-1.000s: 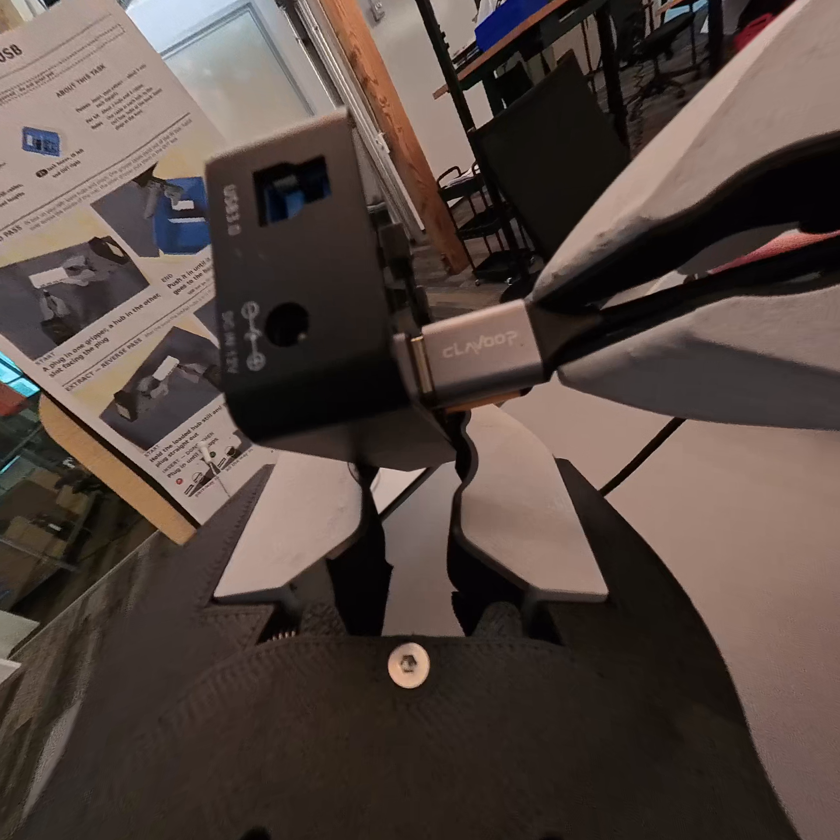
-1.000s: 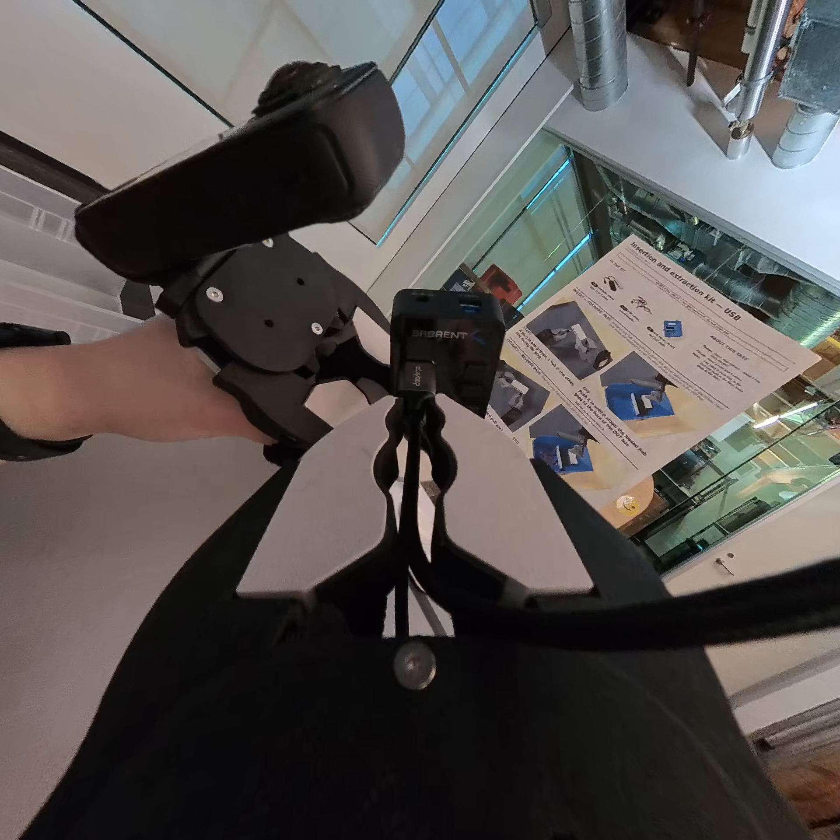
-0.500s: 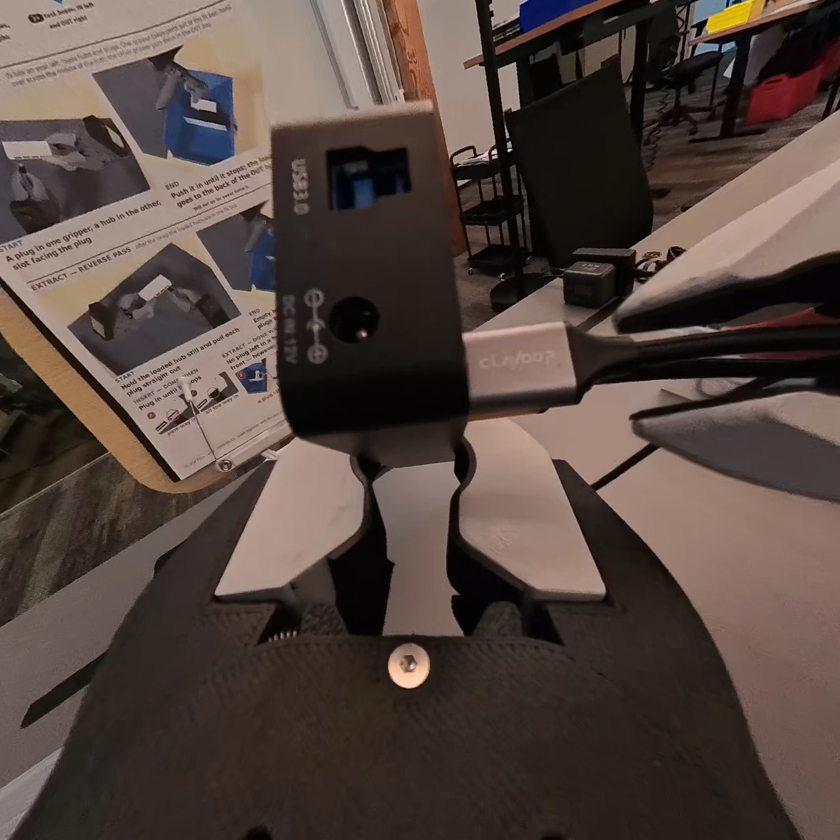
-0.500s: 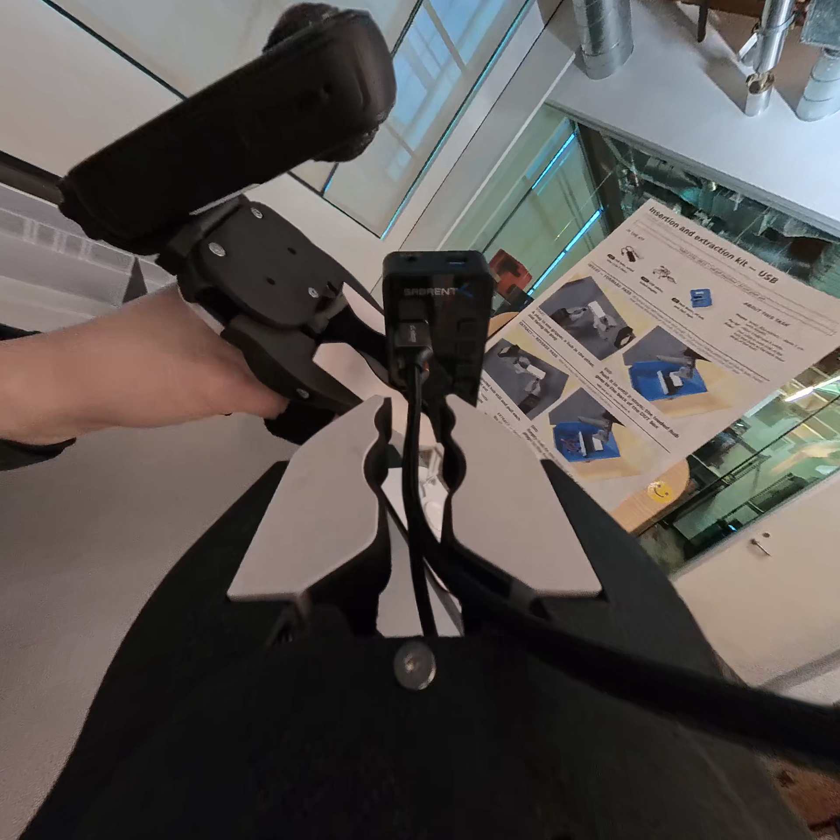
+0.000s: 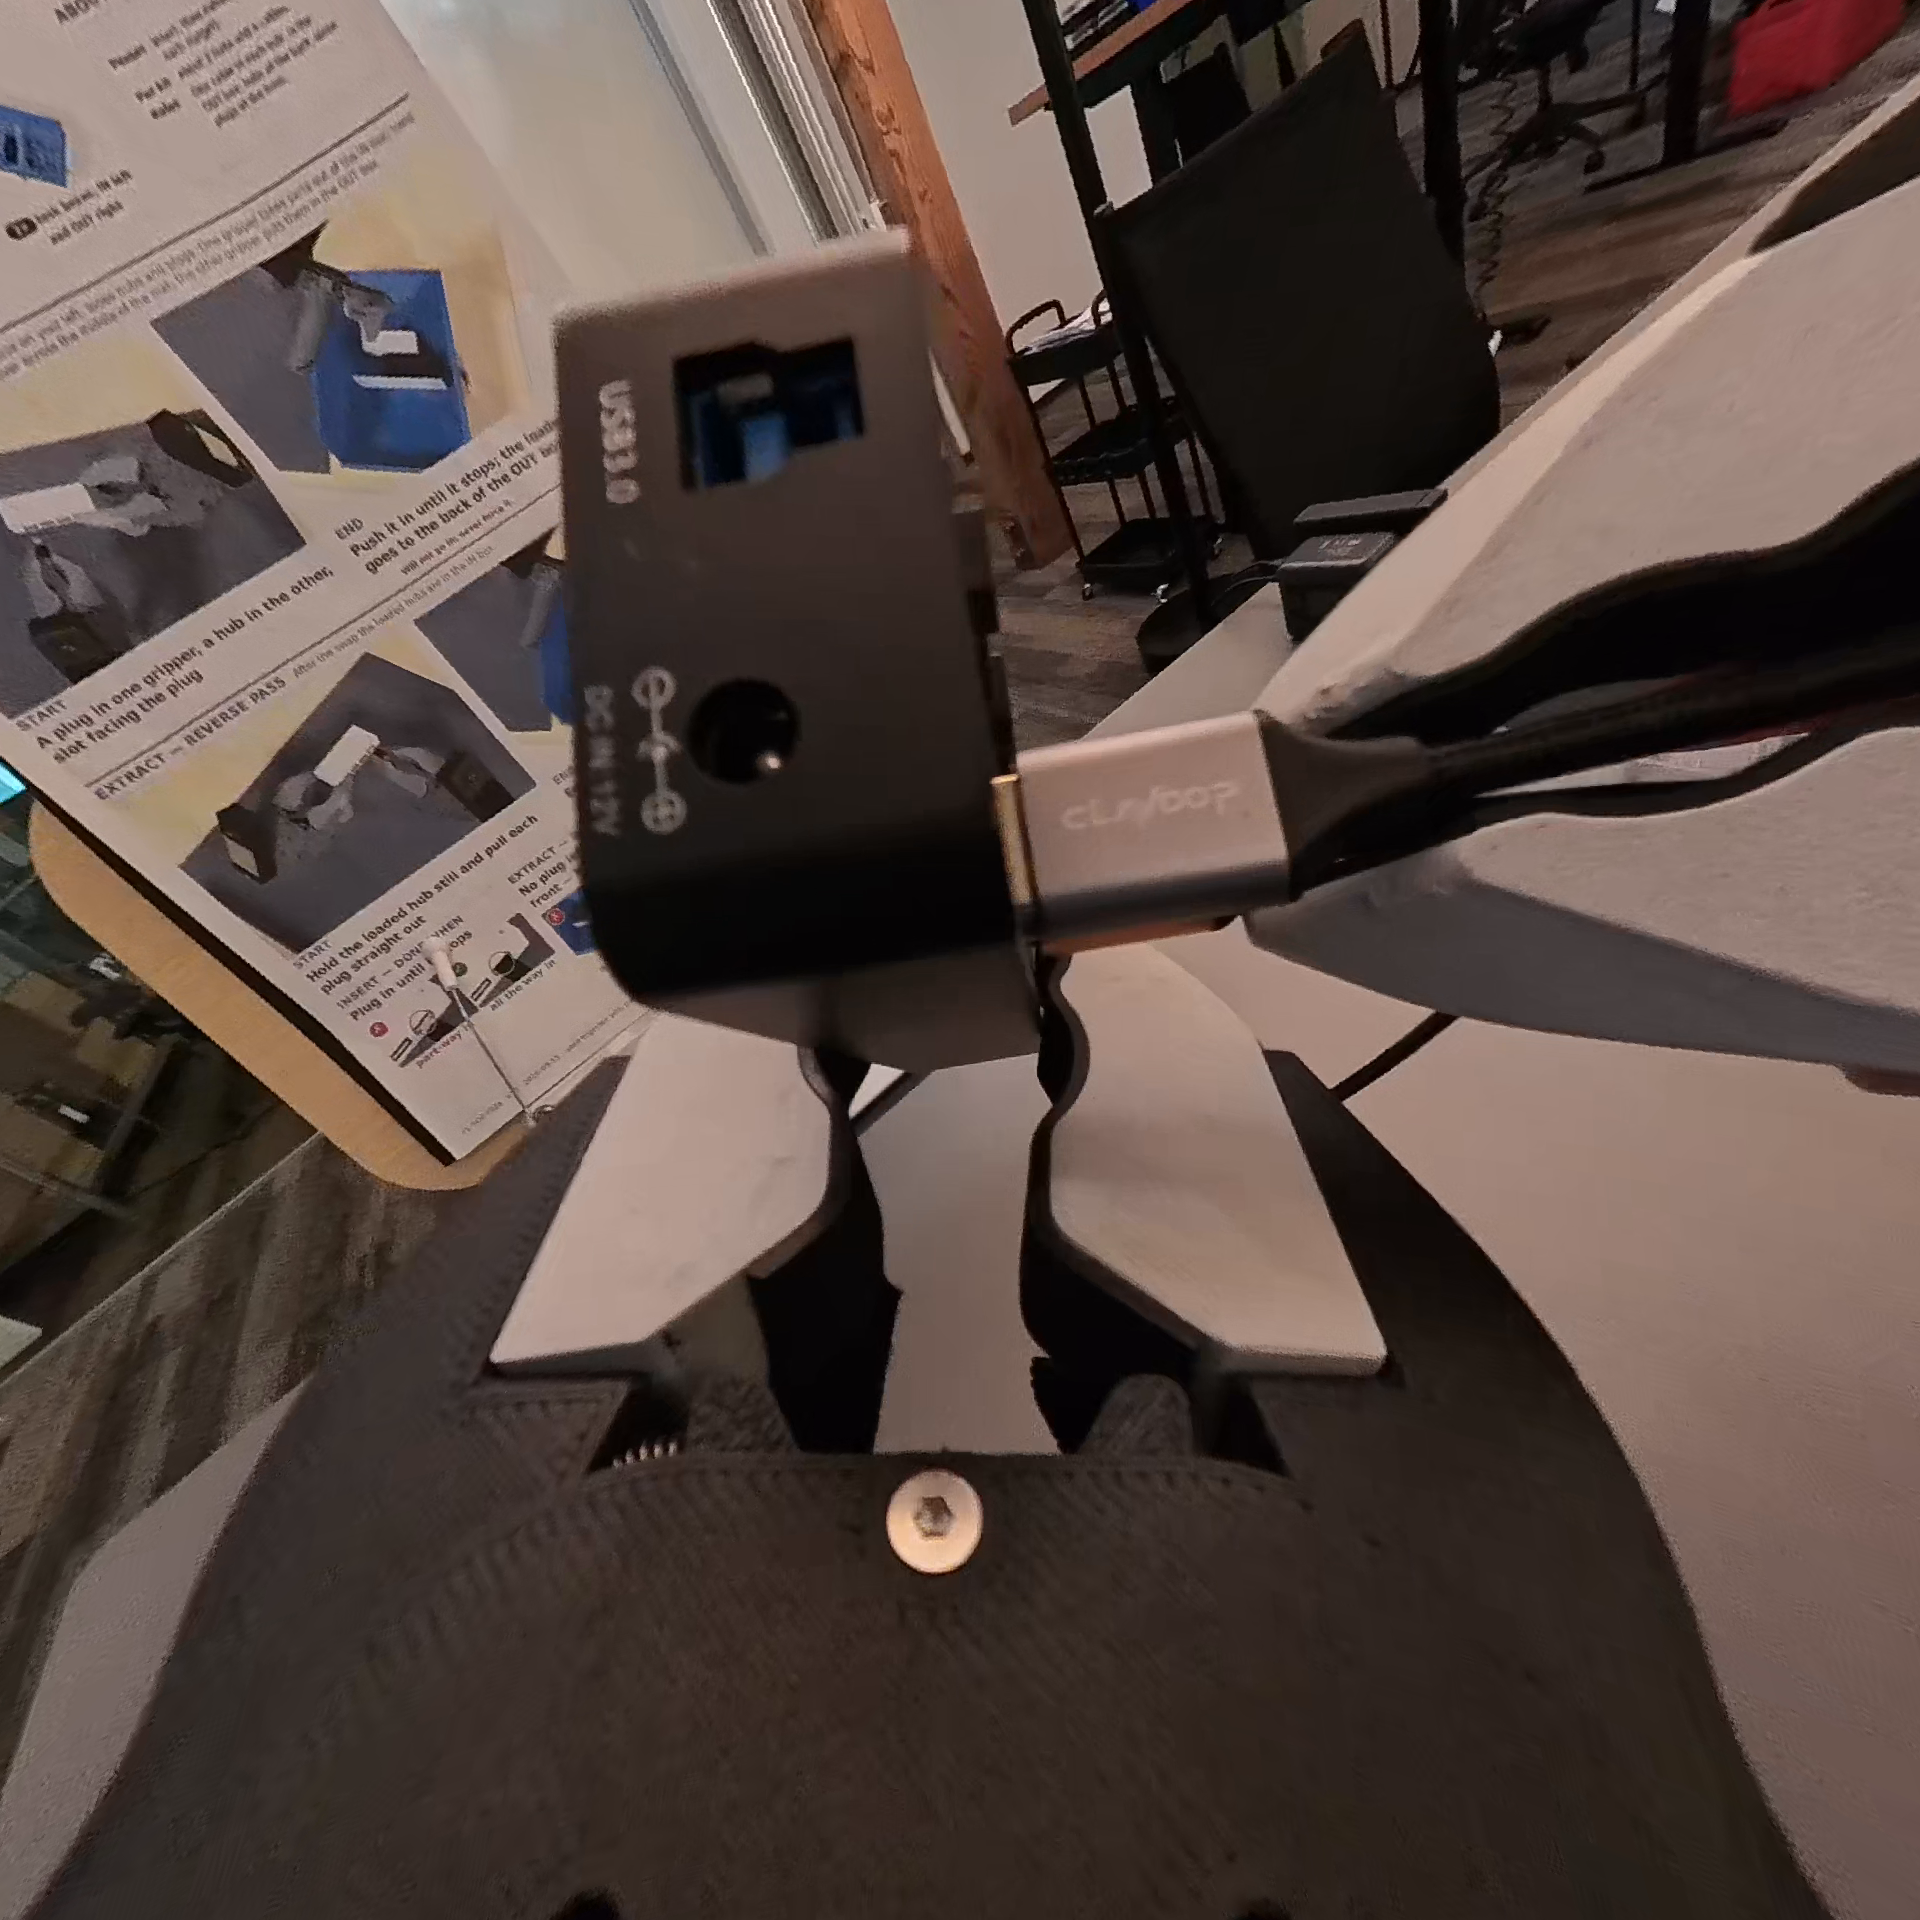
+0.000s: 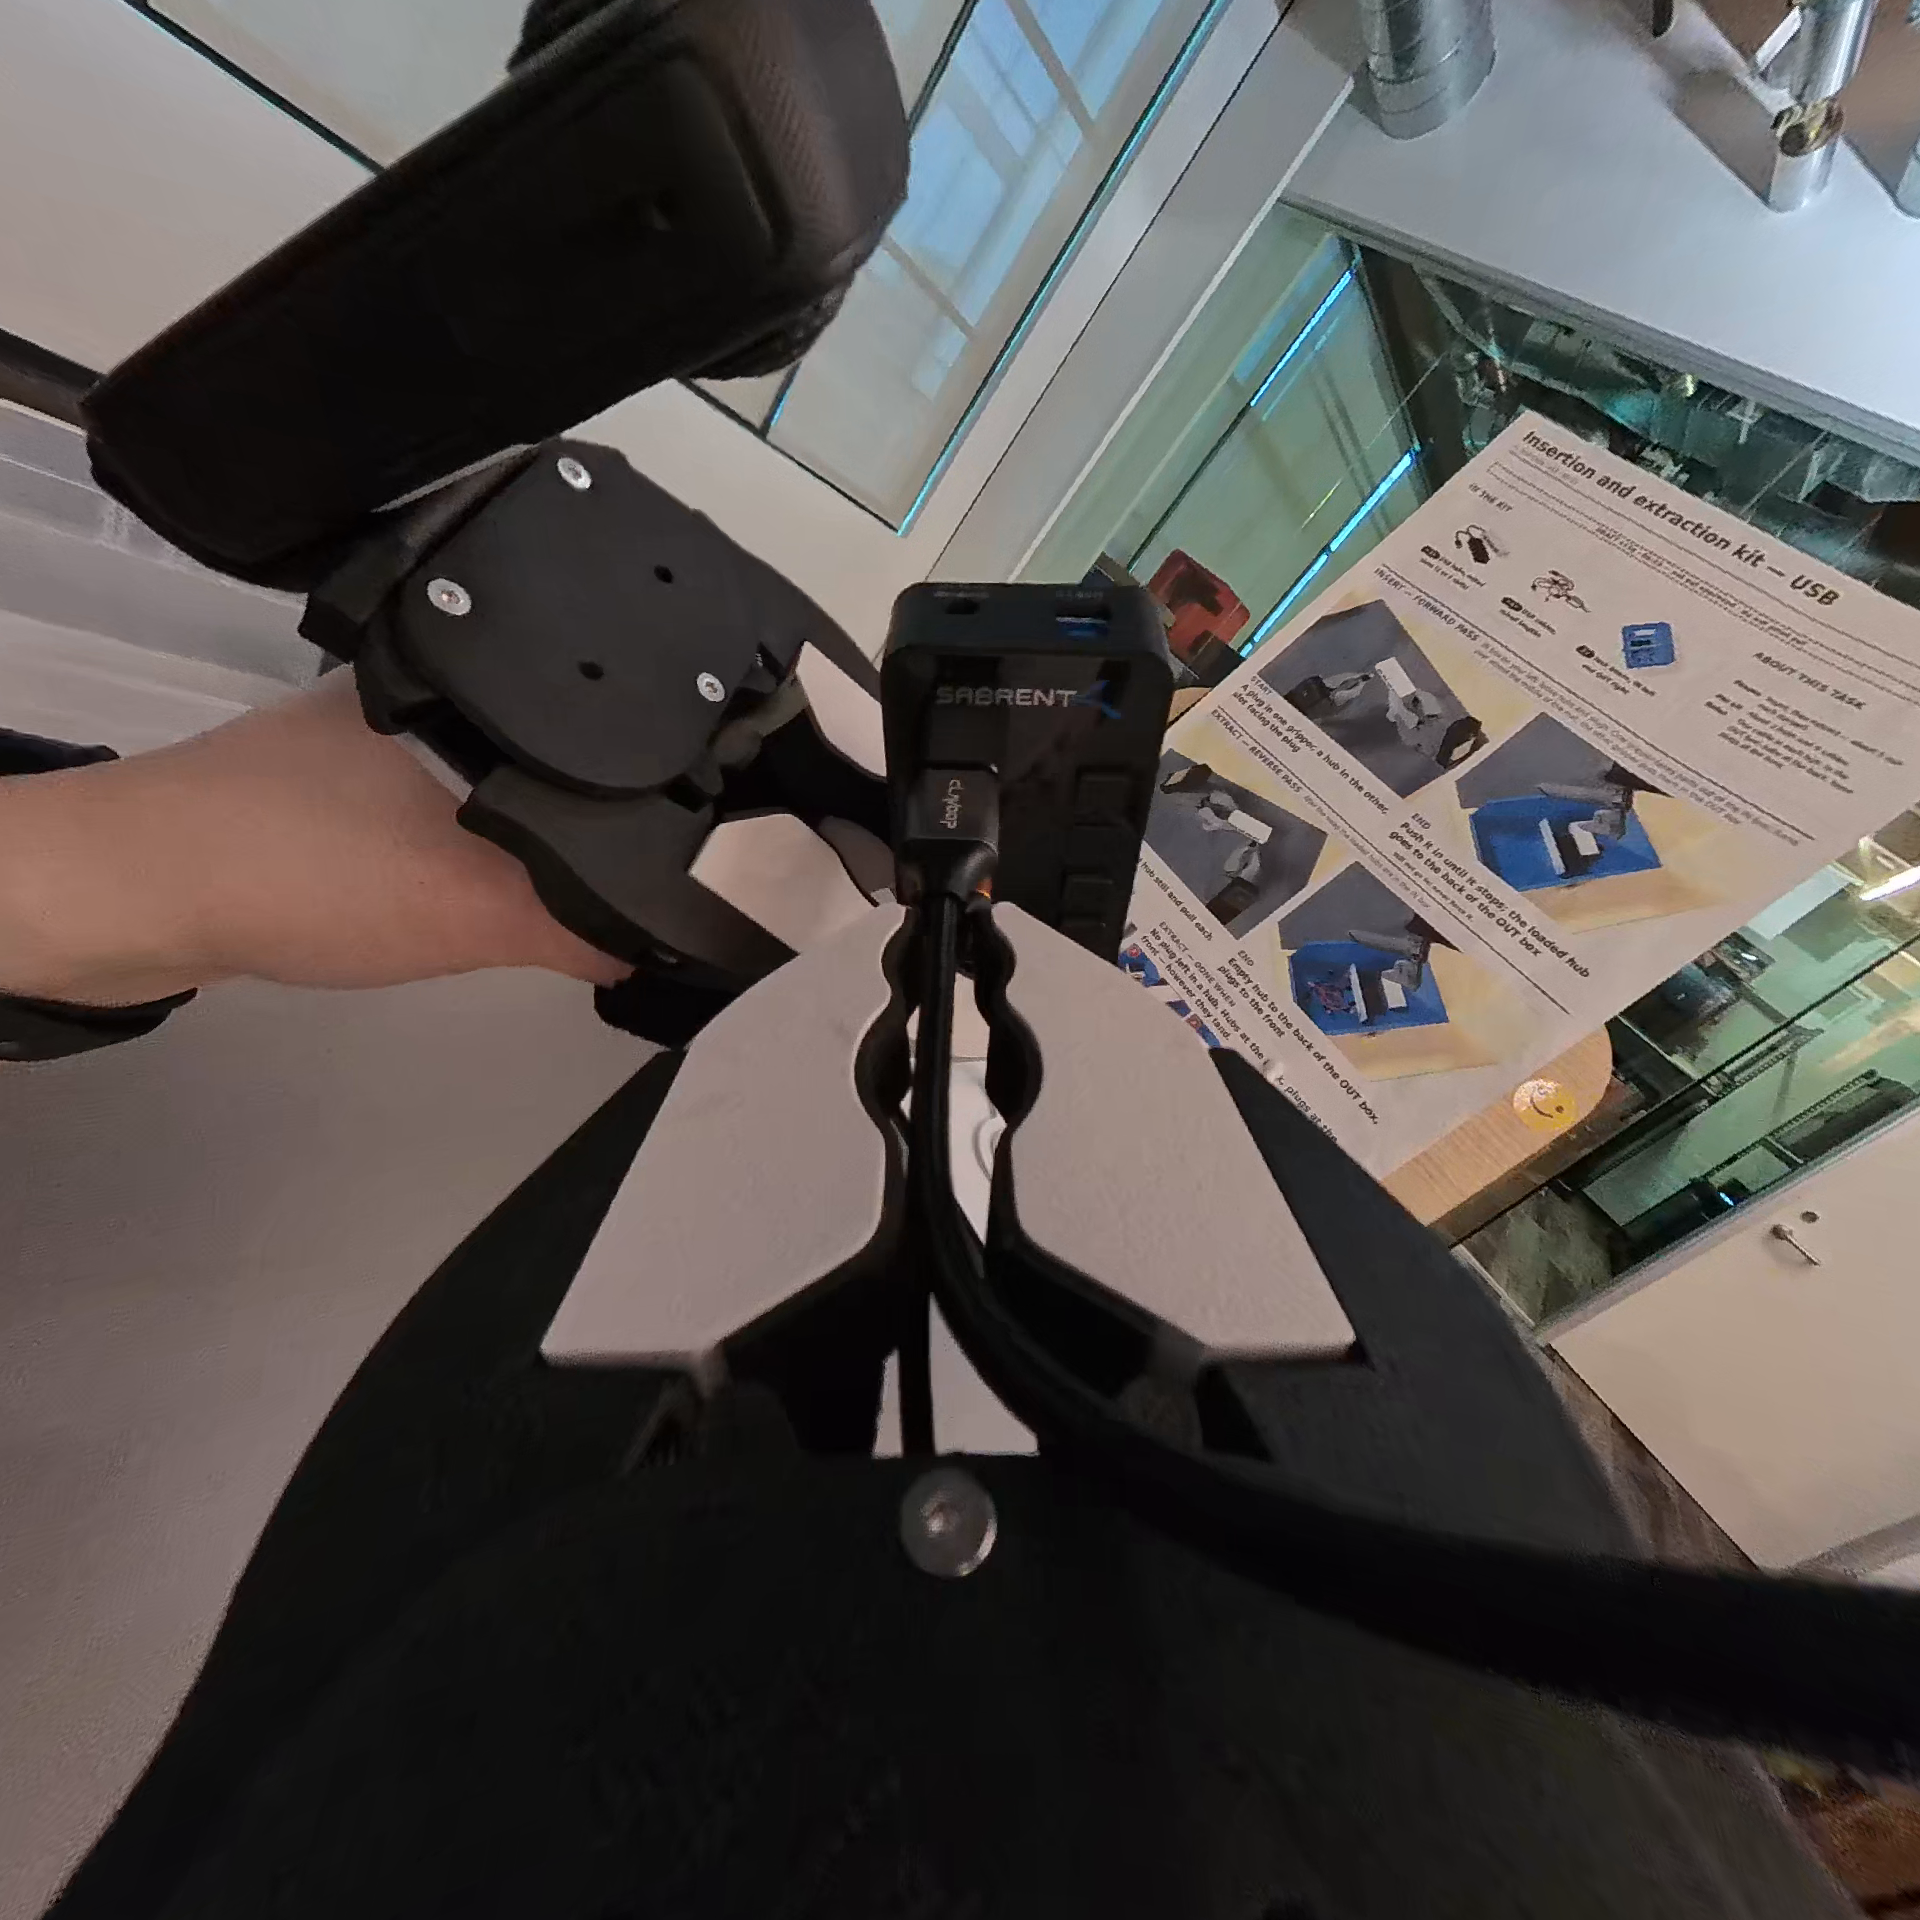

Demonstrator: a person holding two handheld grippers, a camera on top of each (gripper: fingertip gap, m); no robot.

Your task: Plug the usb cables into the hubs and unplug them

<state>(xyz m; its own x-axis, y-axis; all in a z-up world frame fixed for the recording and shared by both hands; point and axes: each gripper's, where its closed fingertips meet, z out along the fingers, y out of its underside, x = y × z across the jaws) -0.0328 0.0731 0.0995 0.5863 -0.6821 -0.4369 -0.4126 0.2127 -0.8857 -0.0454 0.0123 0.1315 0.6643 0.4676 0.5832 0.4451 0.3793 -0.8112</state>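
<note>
Black plastic, the hub stands upright, clamped at its lower end between the narrowed fingers of the left gripper. To that gripper's right, the silver plug sits in the hub's side with a sliver of its metal tongue showing, so it seems not fully home. The right gripper is pinched tight on the black cable just behind the plug. A printed instruction sheet lies beyond on the pale surface.
</note>
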